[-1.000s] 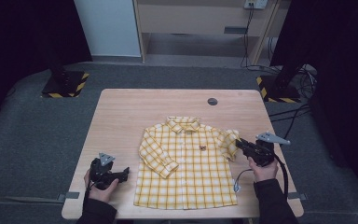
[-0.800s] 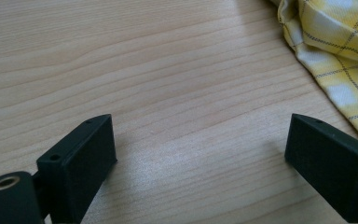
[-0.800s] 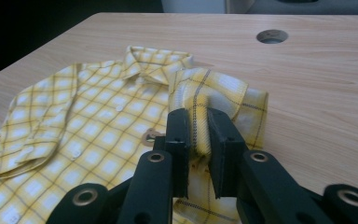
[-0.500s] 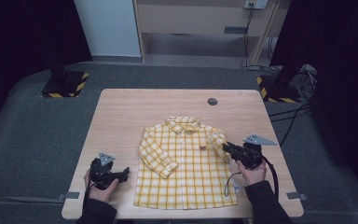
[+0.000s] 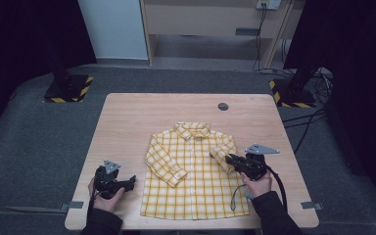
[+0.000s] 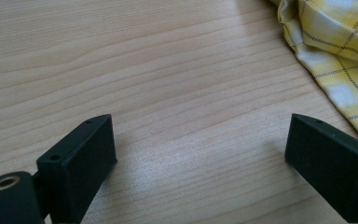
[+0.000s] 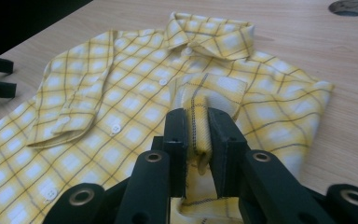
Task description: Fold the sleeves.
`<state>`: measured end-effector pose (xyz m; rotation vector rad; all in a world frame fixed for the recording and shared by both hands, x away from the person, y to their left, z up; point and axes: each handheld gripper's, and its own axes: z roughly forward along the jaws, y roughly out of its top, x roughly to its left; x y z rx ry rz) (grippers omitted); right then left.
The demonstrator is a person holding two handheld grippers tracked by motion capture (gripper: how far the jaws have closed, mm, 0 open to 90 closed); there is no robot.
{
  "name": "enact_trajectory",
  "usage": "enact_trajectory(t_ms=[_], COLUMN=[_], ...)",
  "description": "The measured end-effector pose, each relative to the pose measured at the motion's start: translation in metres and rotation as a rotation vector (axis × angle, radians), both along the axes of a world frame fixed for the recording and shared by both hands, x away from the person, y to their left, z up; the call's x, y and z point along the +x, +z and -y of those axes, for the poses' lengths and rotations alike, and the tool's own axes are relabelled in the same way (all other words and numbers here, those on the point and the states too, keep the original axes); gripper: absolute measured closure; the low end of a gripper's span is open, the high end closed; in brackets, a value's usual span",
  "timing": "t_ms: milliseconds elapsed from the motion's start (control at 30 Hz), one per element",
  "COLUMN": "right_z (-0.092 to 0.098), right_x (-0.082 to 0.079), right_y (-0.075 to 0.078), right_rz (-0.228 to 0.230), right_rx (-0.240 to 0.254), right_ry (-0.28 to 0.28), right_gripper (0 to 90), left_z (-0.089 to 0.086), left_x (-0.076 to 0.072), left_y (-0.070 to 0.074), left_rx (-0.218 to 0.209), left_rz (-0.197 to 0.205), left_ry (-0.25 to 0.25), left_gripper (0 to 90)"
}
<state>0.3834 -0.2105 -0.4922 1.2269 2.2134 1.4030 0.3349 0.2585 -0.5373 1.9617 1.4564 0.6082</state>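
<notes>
Right gripper view showed my right gripper [image 7: 197, 140] clamped on the sleeve cuff [image 7: 199, 122]; pulling carelessly risked dragging the shirt [image 7: 135, 100] askew, while my left gripper [image 6: 205, 154] sat apart.

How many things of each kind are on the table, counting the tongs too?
Yellow checked shirt: 1
Hand-held tongs: 2, left tongs open over bare wood, right tongs shut on the shirt's sleeve
Round grey insert in the table: 1
Total: 4
</notes>
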Motion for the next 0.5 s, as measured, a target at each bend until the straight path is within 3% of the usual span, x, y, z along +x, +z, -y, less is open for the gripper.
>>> enact_trajectory(t_ms=[500], right_z=[-0.024], right_x=[-0.005], right_y=[-0.011], right_rz=[-0.032], right_rx=[-0.047], right_ry=[0.090], right_gripper=[77.2], left_z=[0.000], left_x=[0.000], left_y=[0.000], left_rx=[0.001], left_rz=[0.000], left_ry=[0.000], left_gripper=[7.5])
